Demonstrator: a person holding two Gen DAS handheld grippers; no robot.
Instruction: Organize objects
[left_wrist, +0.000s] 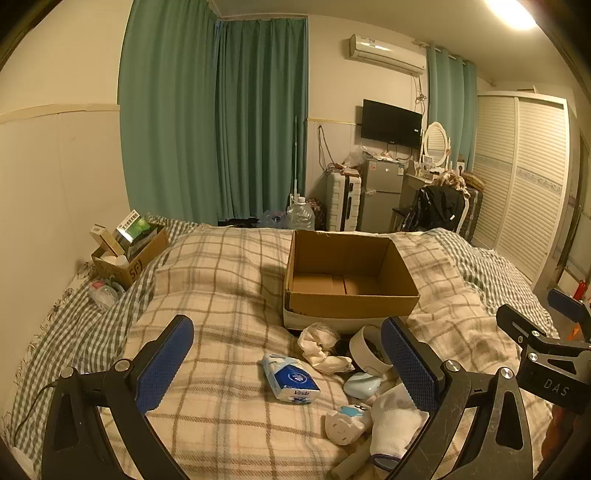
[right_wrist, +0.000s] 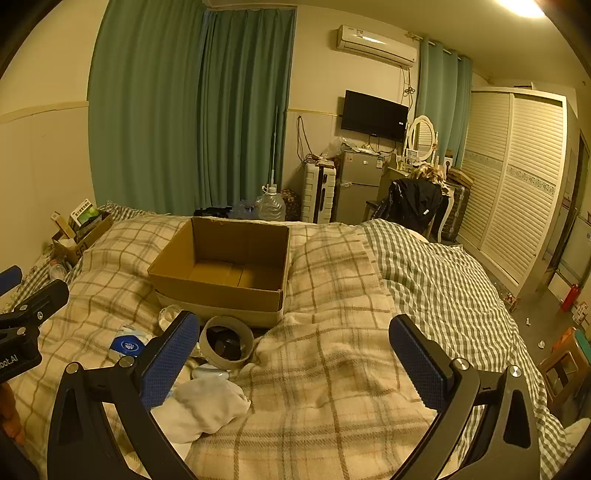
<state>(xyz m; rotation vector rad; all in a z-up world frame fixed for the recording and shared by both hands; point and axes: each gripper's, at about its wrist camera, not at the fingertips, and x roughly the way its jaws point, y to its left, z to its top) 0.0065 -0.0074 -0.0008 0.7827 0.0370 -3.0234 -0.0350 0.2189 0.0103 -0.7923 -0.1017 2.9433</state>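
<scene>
An open, empty cardboard box (left_wrist: 351, 295) (right_wrist: 207, 291) sits on the plaid bed. In front of it lies a loose pile: a blue tissue pack (left_wrist: 291, 378) (right_wrist: 127, 345), a crumpled cream cloth (left_wrist: 319, 347), a wide tape roll (left_wrist: 364, 349) (right_wrist: 227, 343), a pale blue case (left_wrist: 361, 384), a white toy (left_wrist: 347, 424) and a white sock (left_wrist: 395, 421) (right_wrist: 207, 406). My left gripper (left_wrist: 288, 365) is open and empty, above the tissue pack. My right gripper (right_wrist: 295, 354) is open and empty over bare blanket, right of the pile.
A small box of packets (left_wrist: 129, 251) (right_wrist: 79, 236) stands at the bed's far left by the wall. A plastic bottle (left_wrist: 103, 293) lies beside it. Beyond the bed are a fridge (left_wrist: 382, 194), a suitcase (left_wrist: 341, 201), a chair with a black jacket (right_wrist: 413, 203) and a wardrobe (right_wrist: 517, 184).
</scene>
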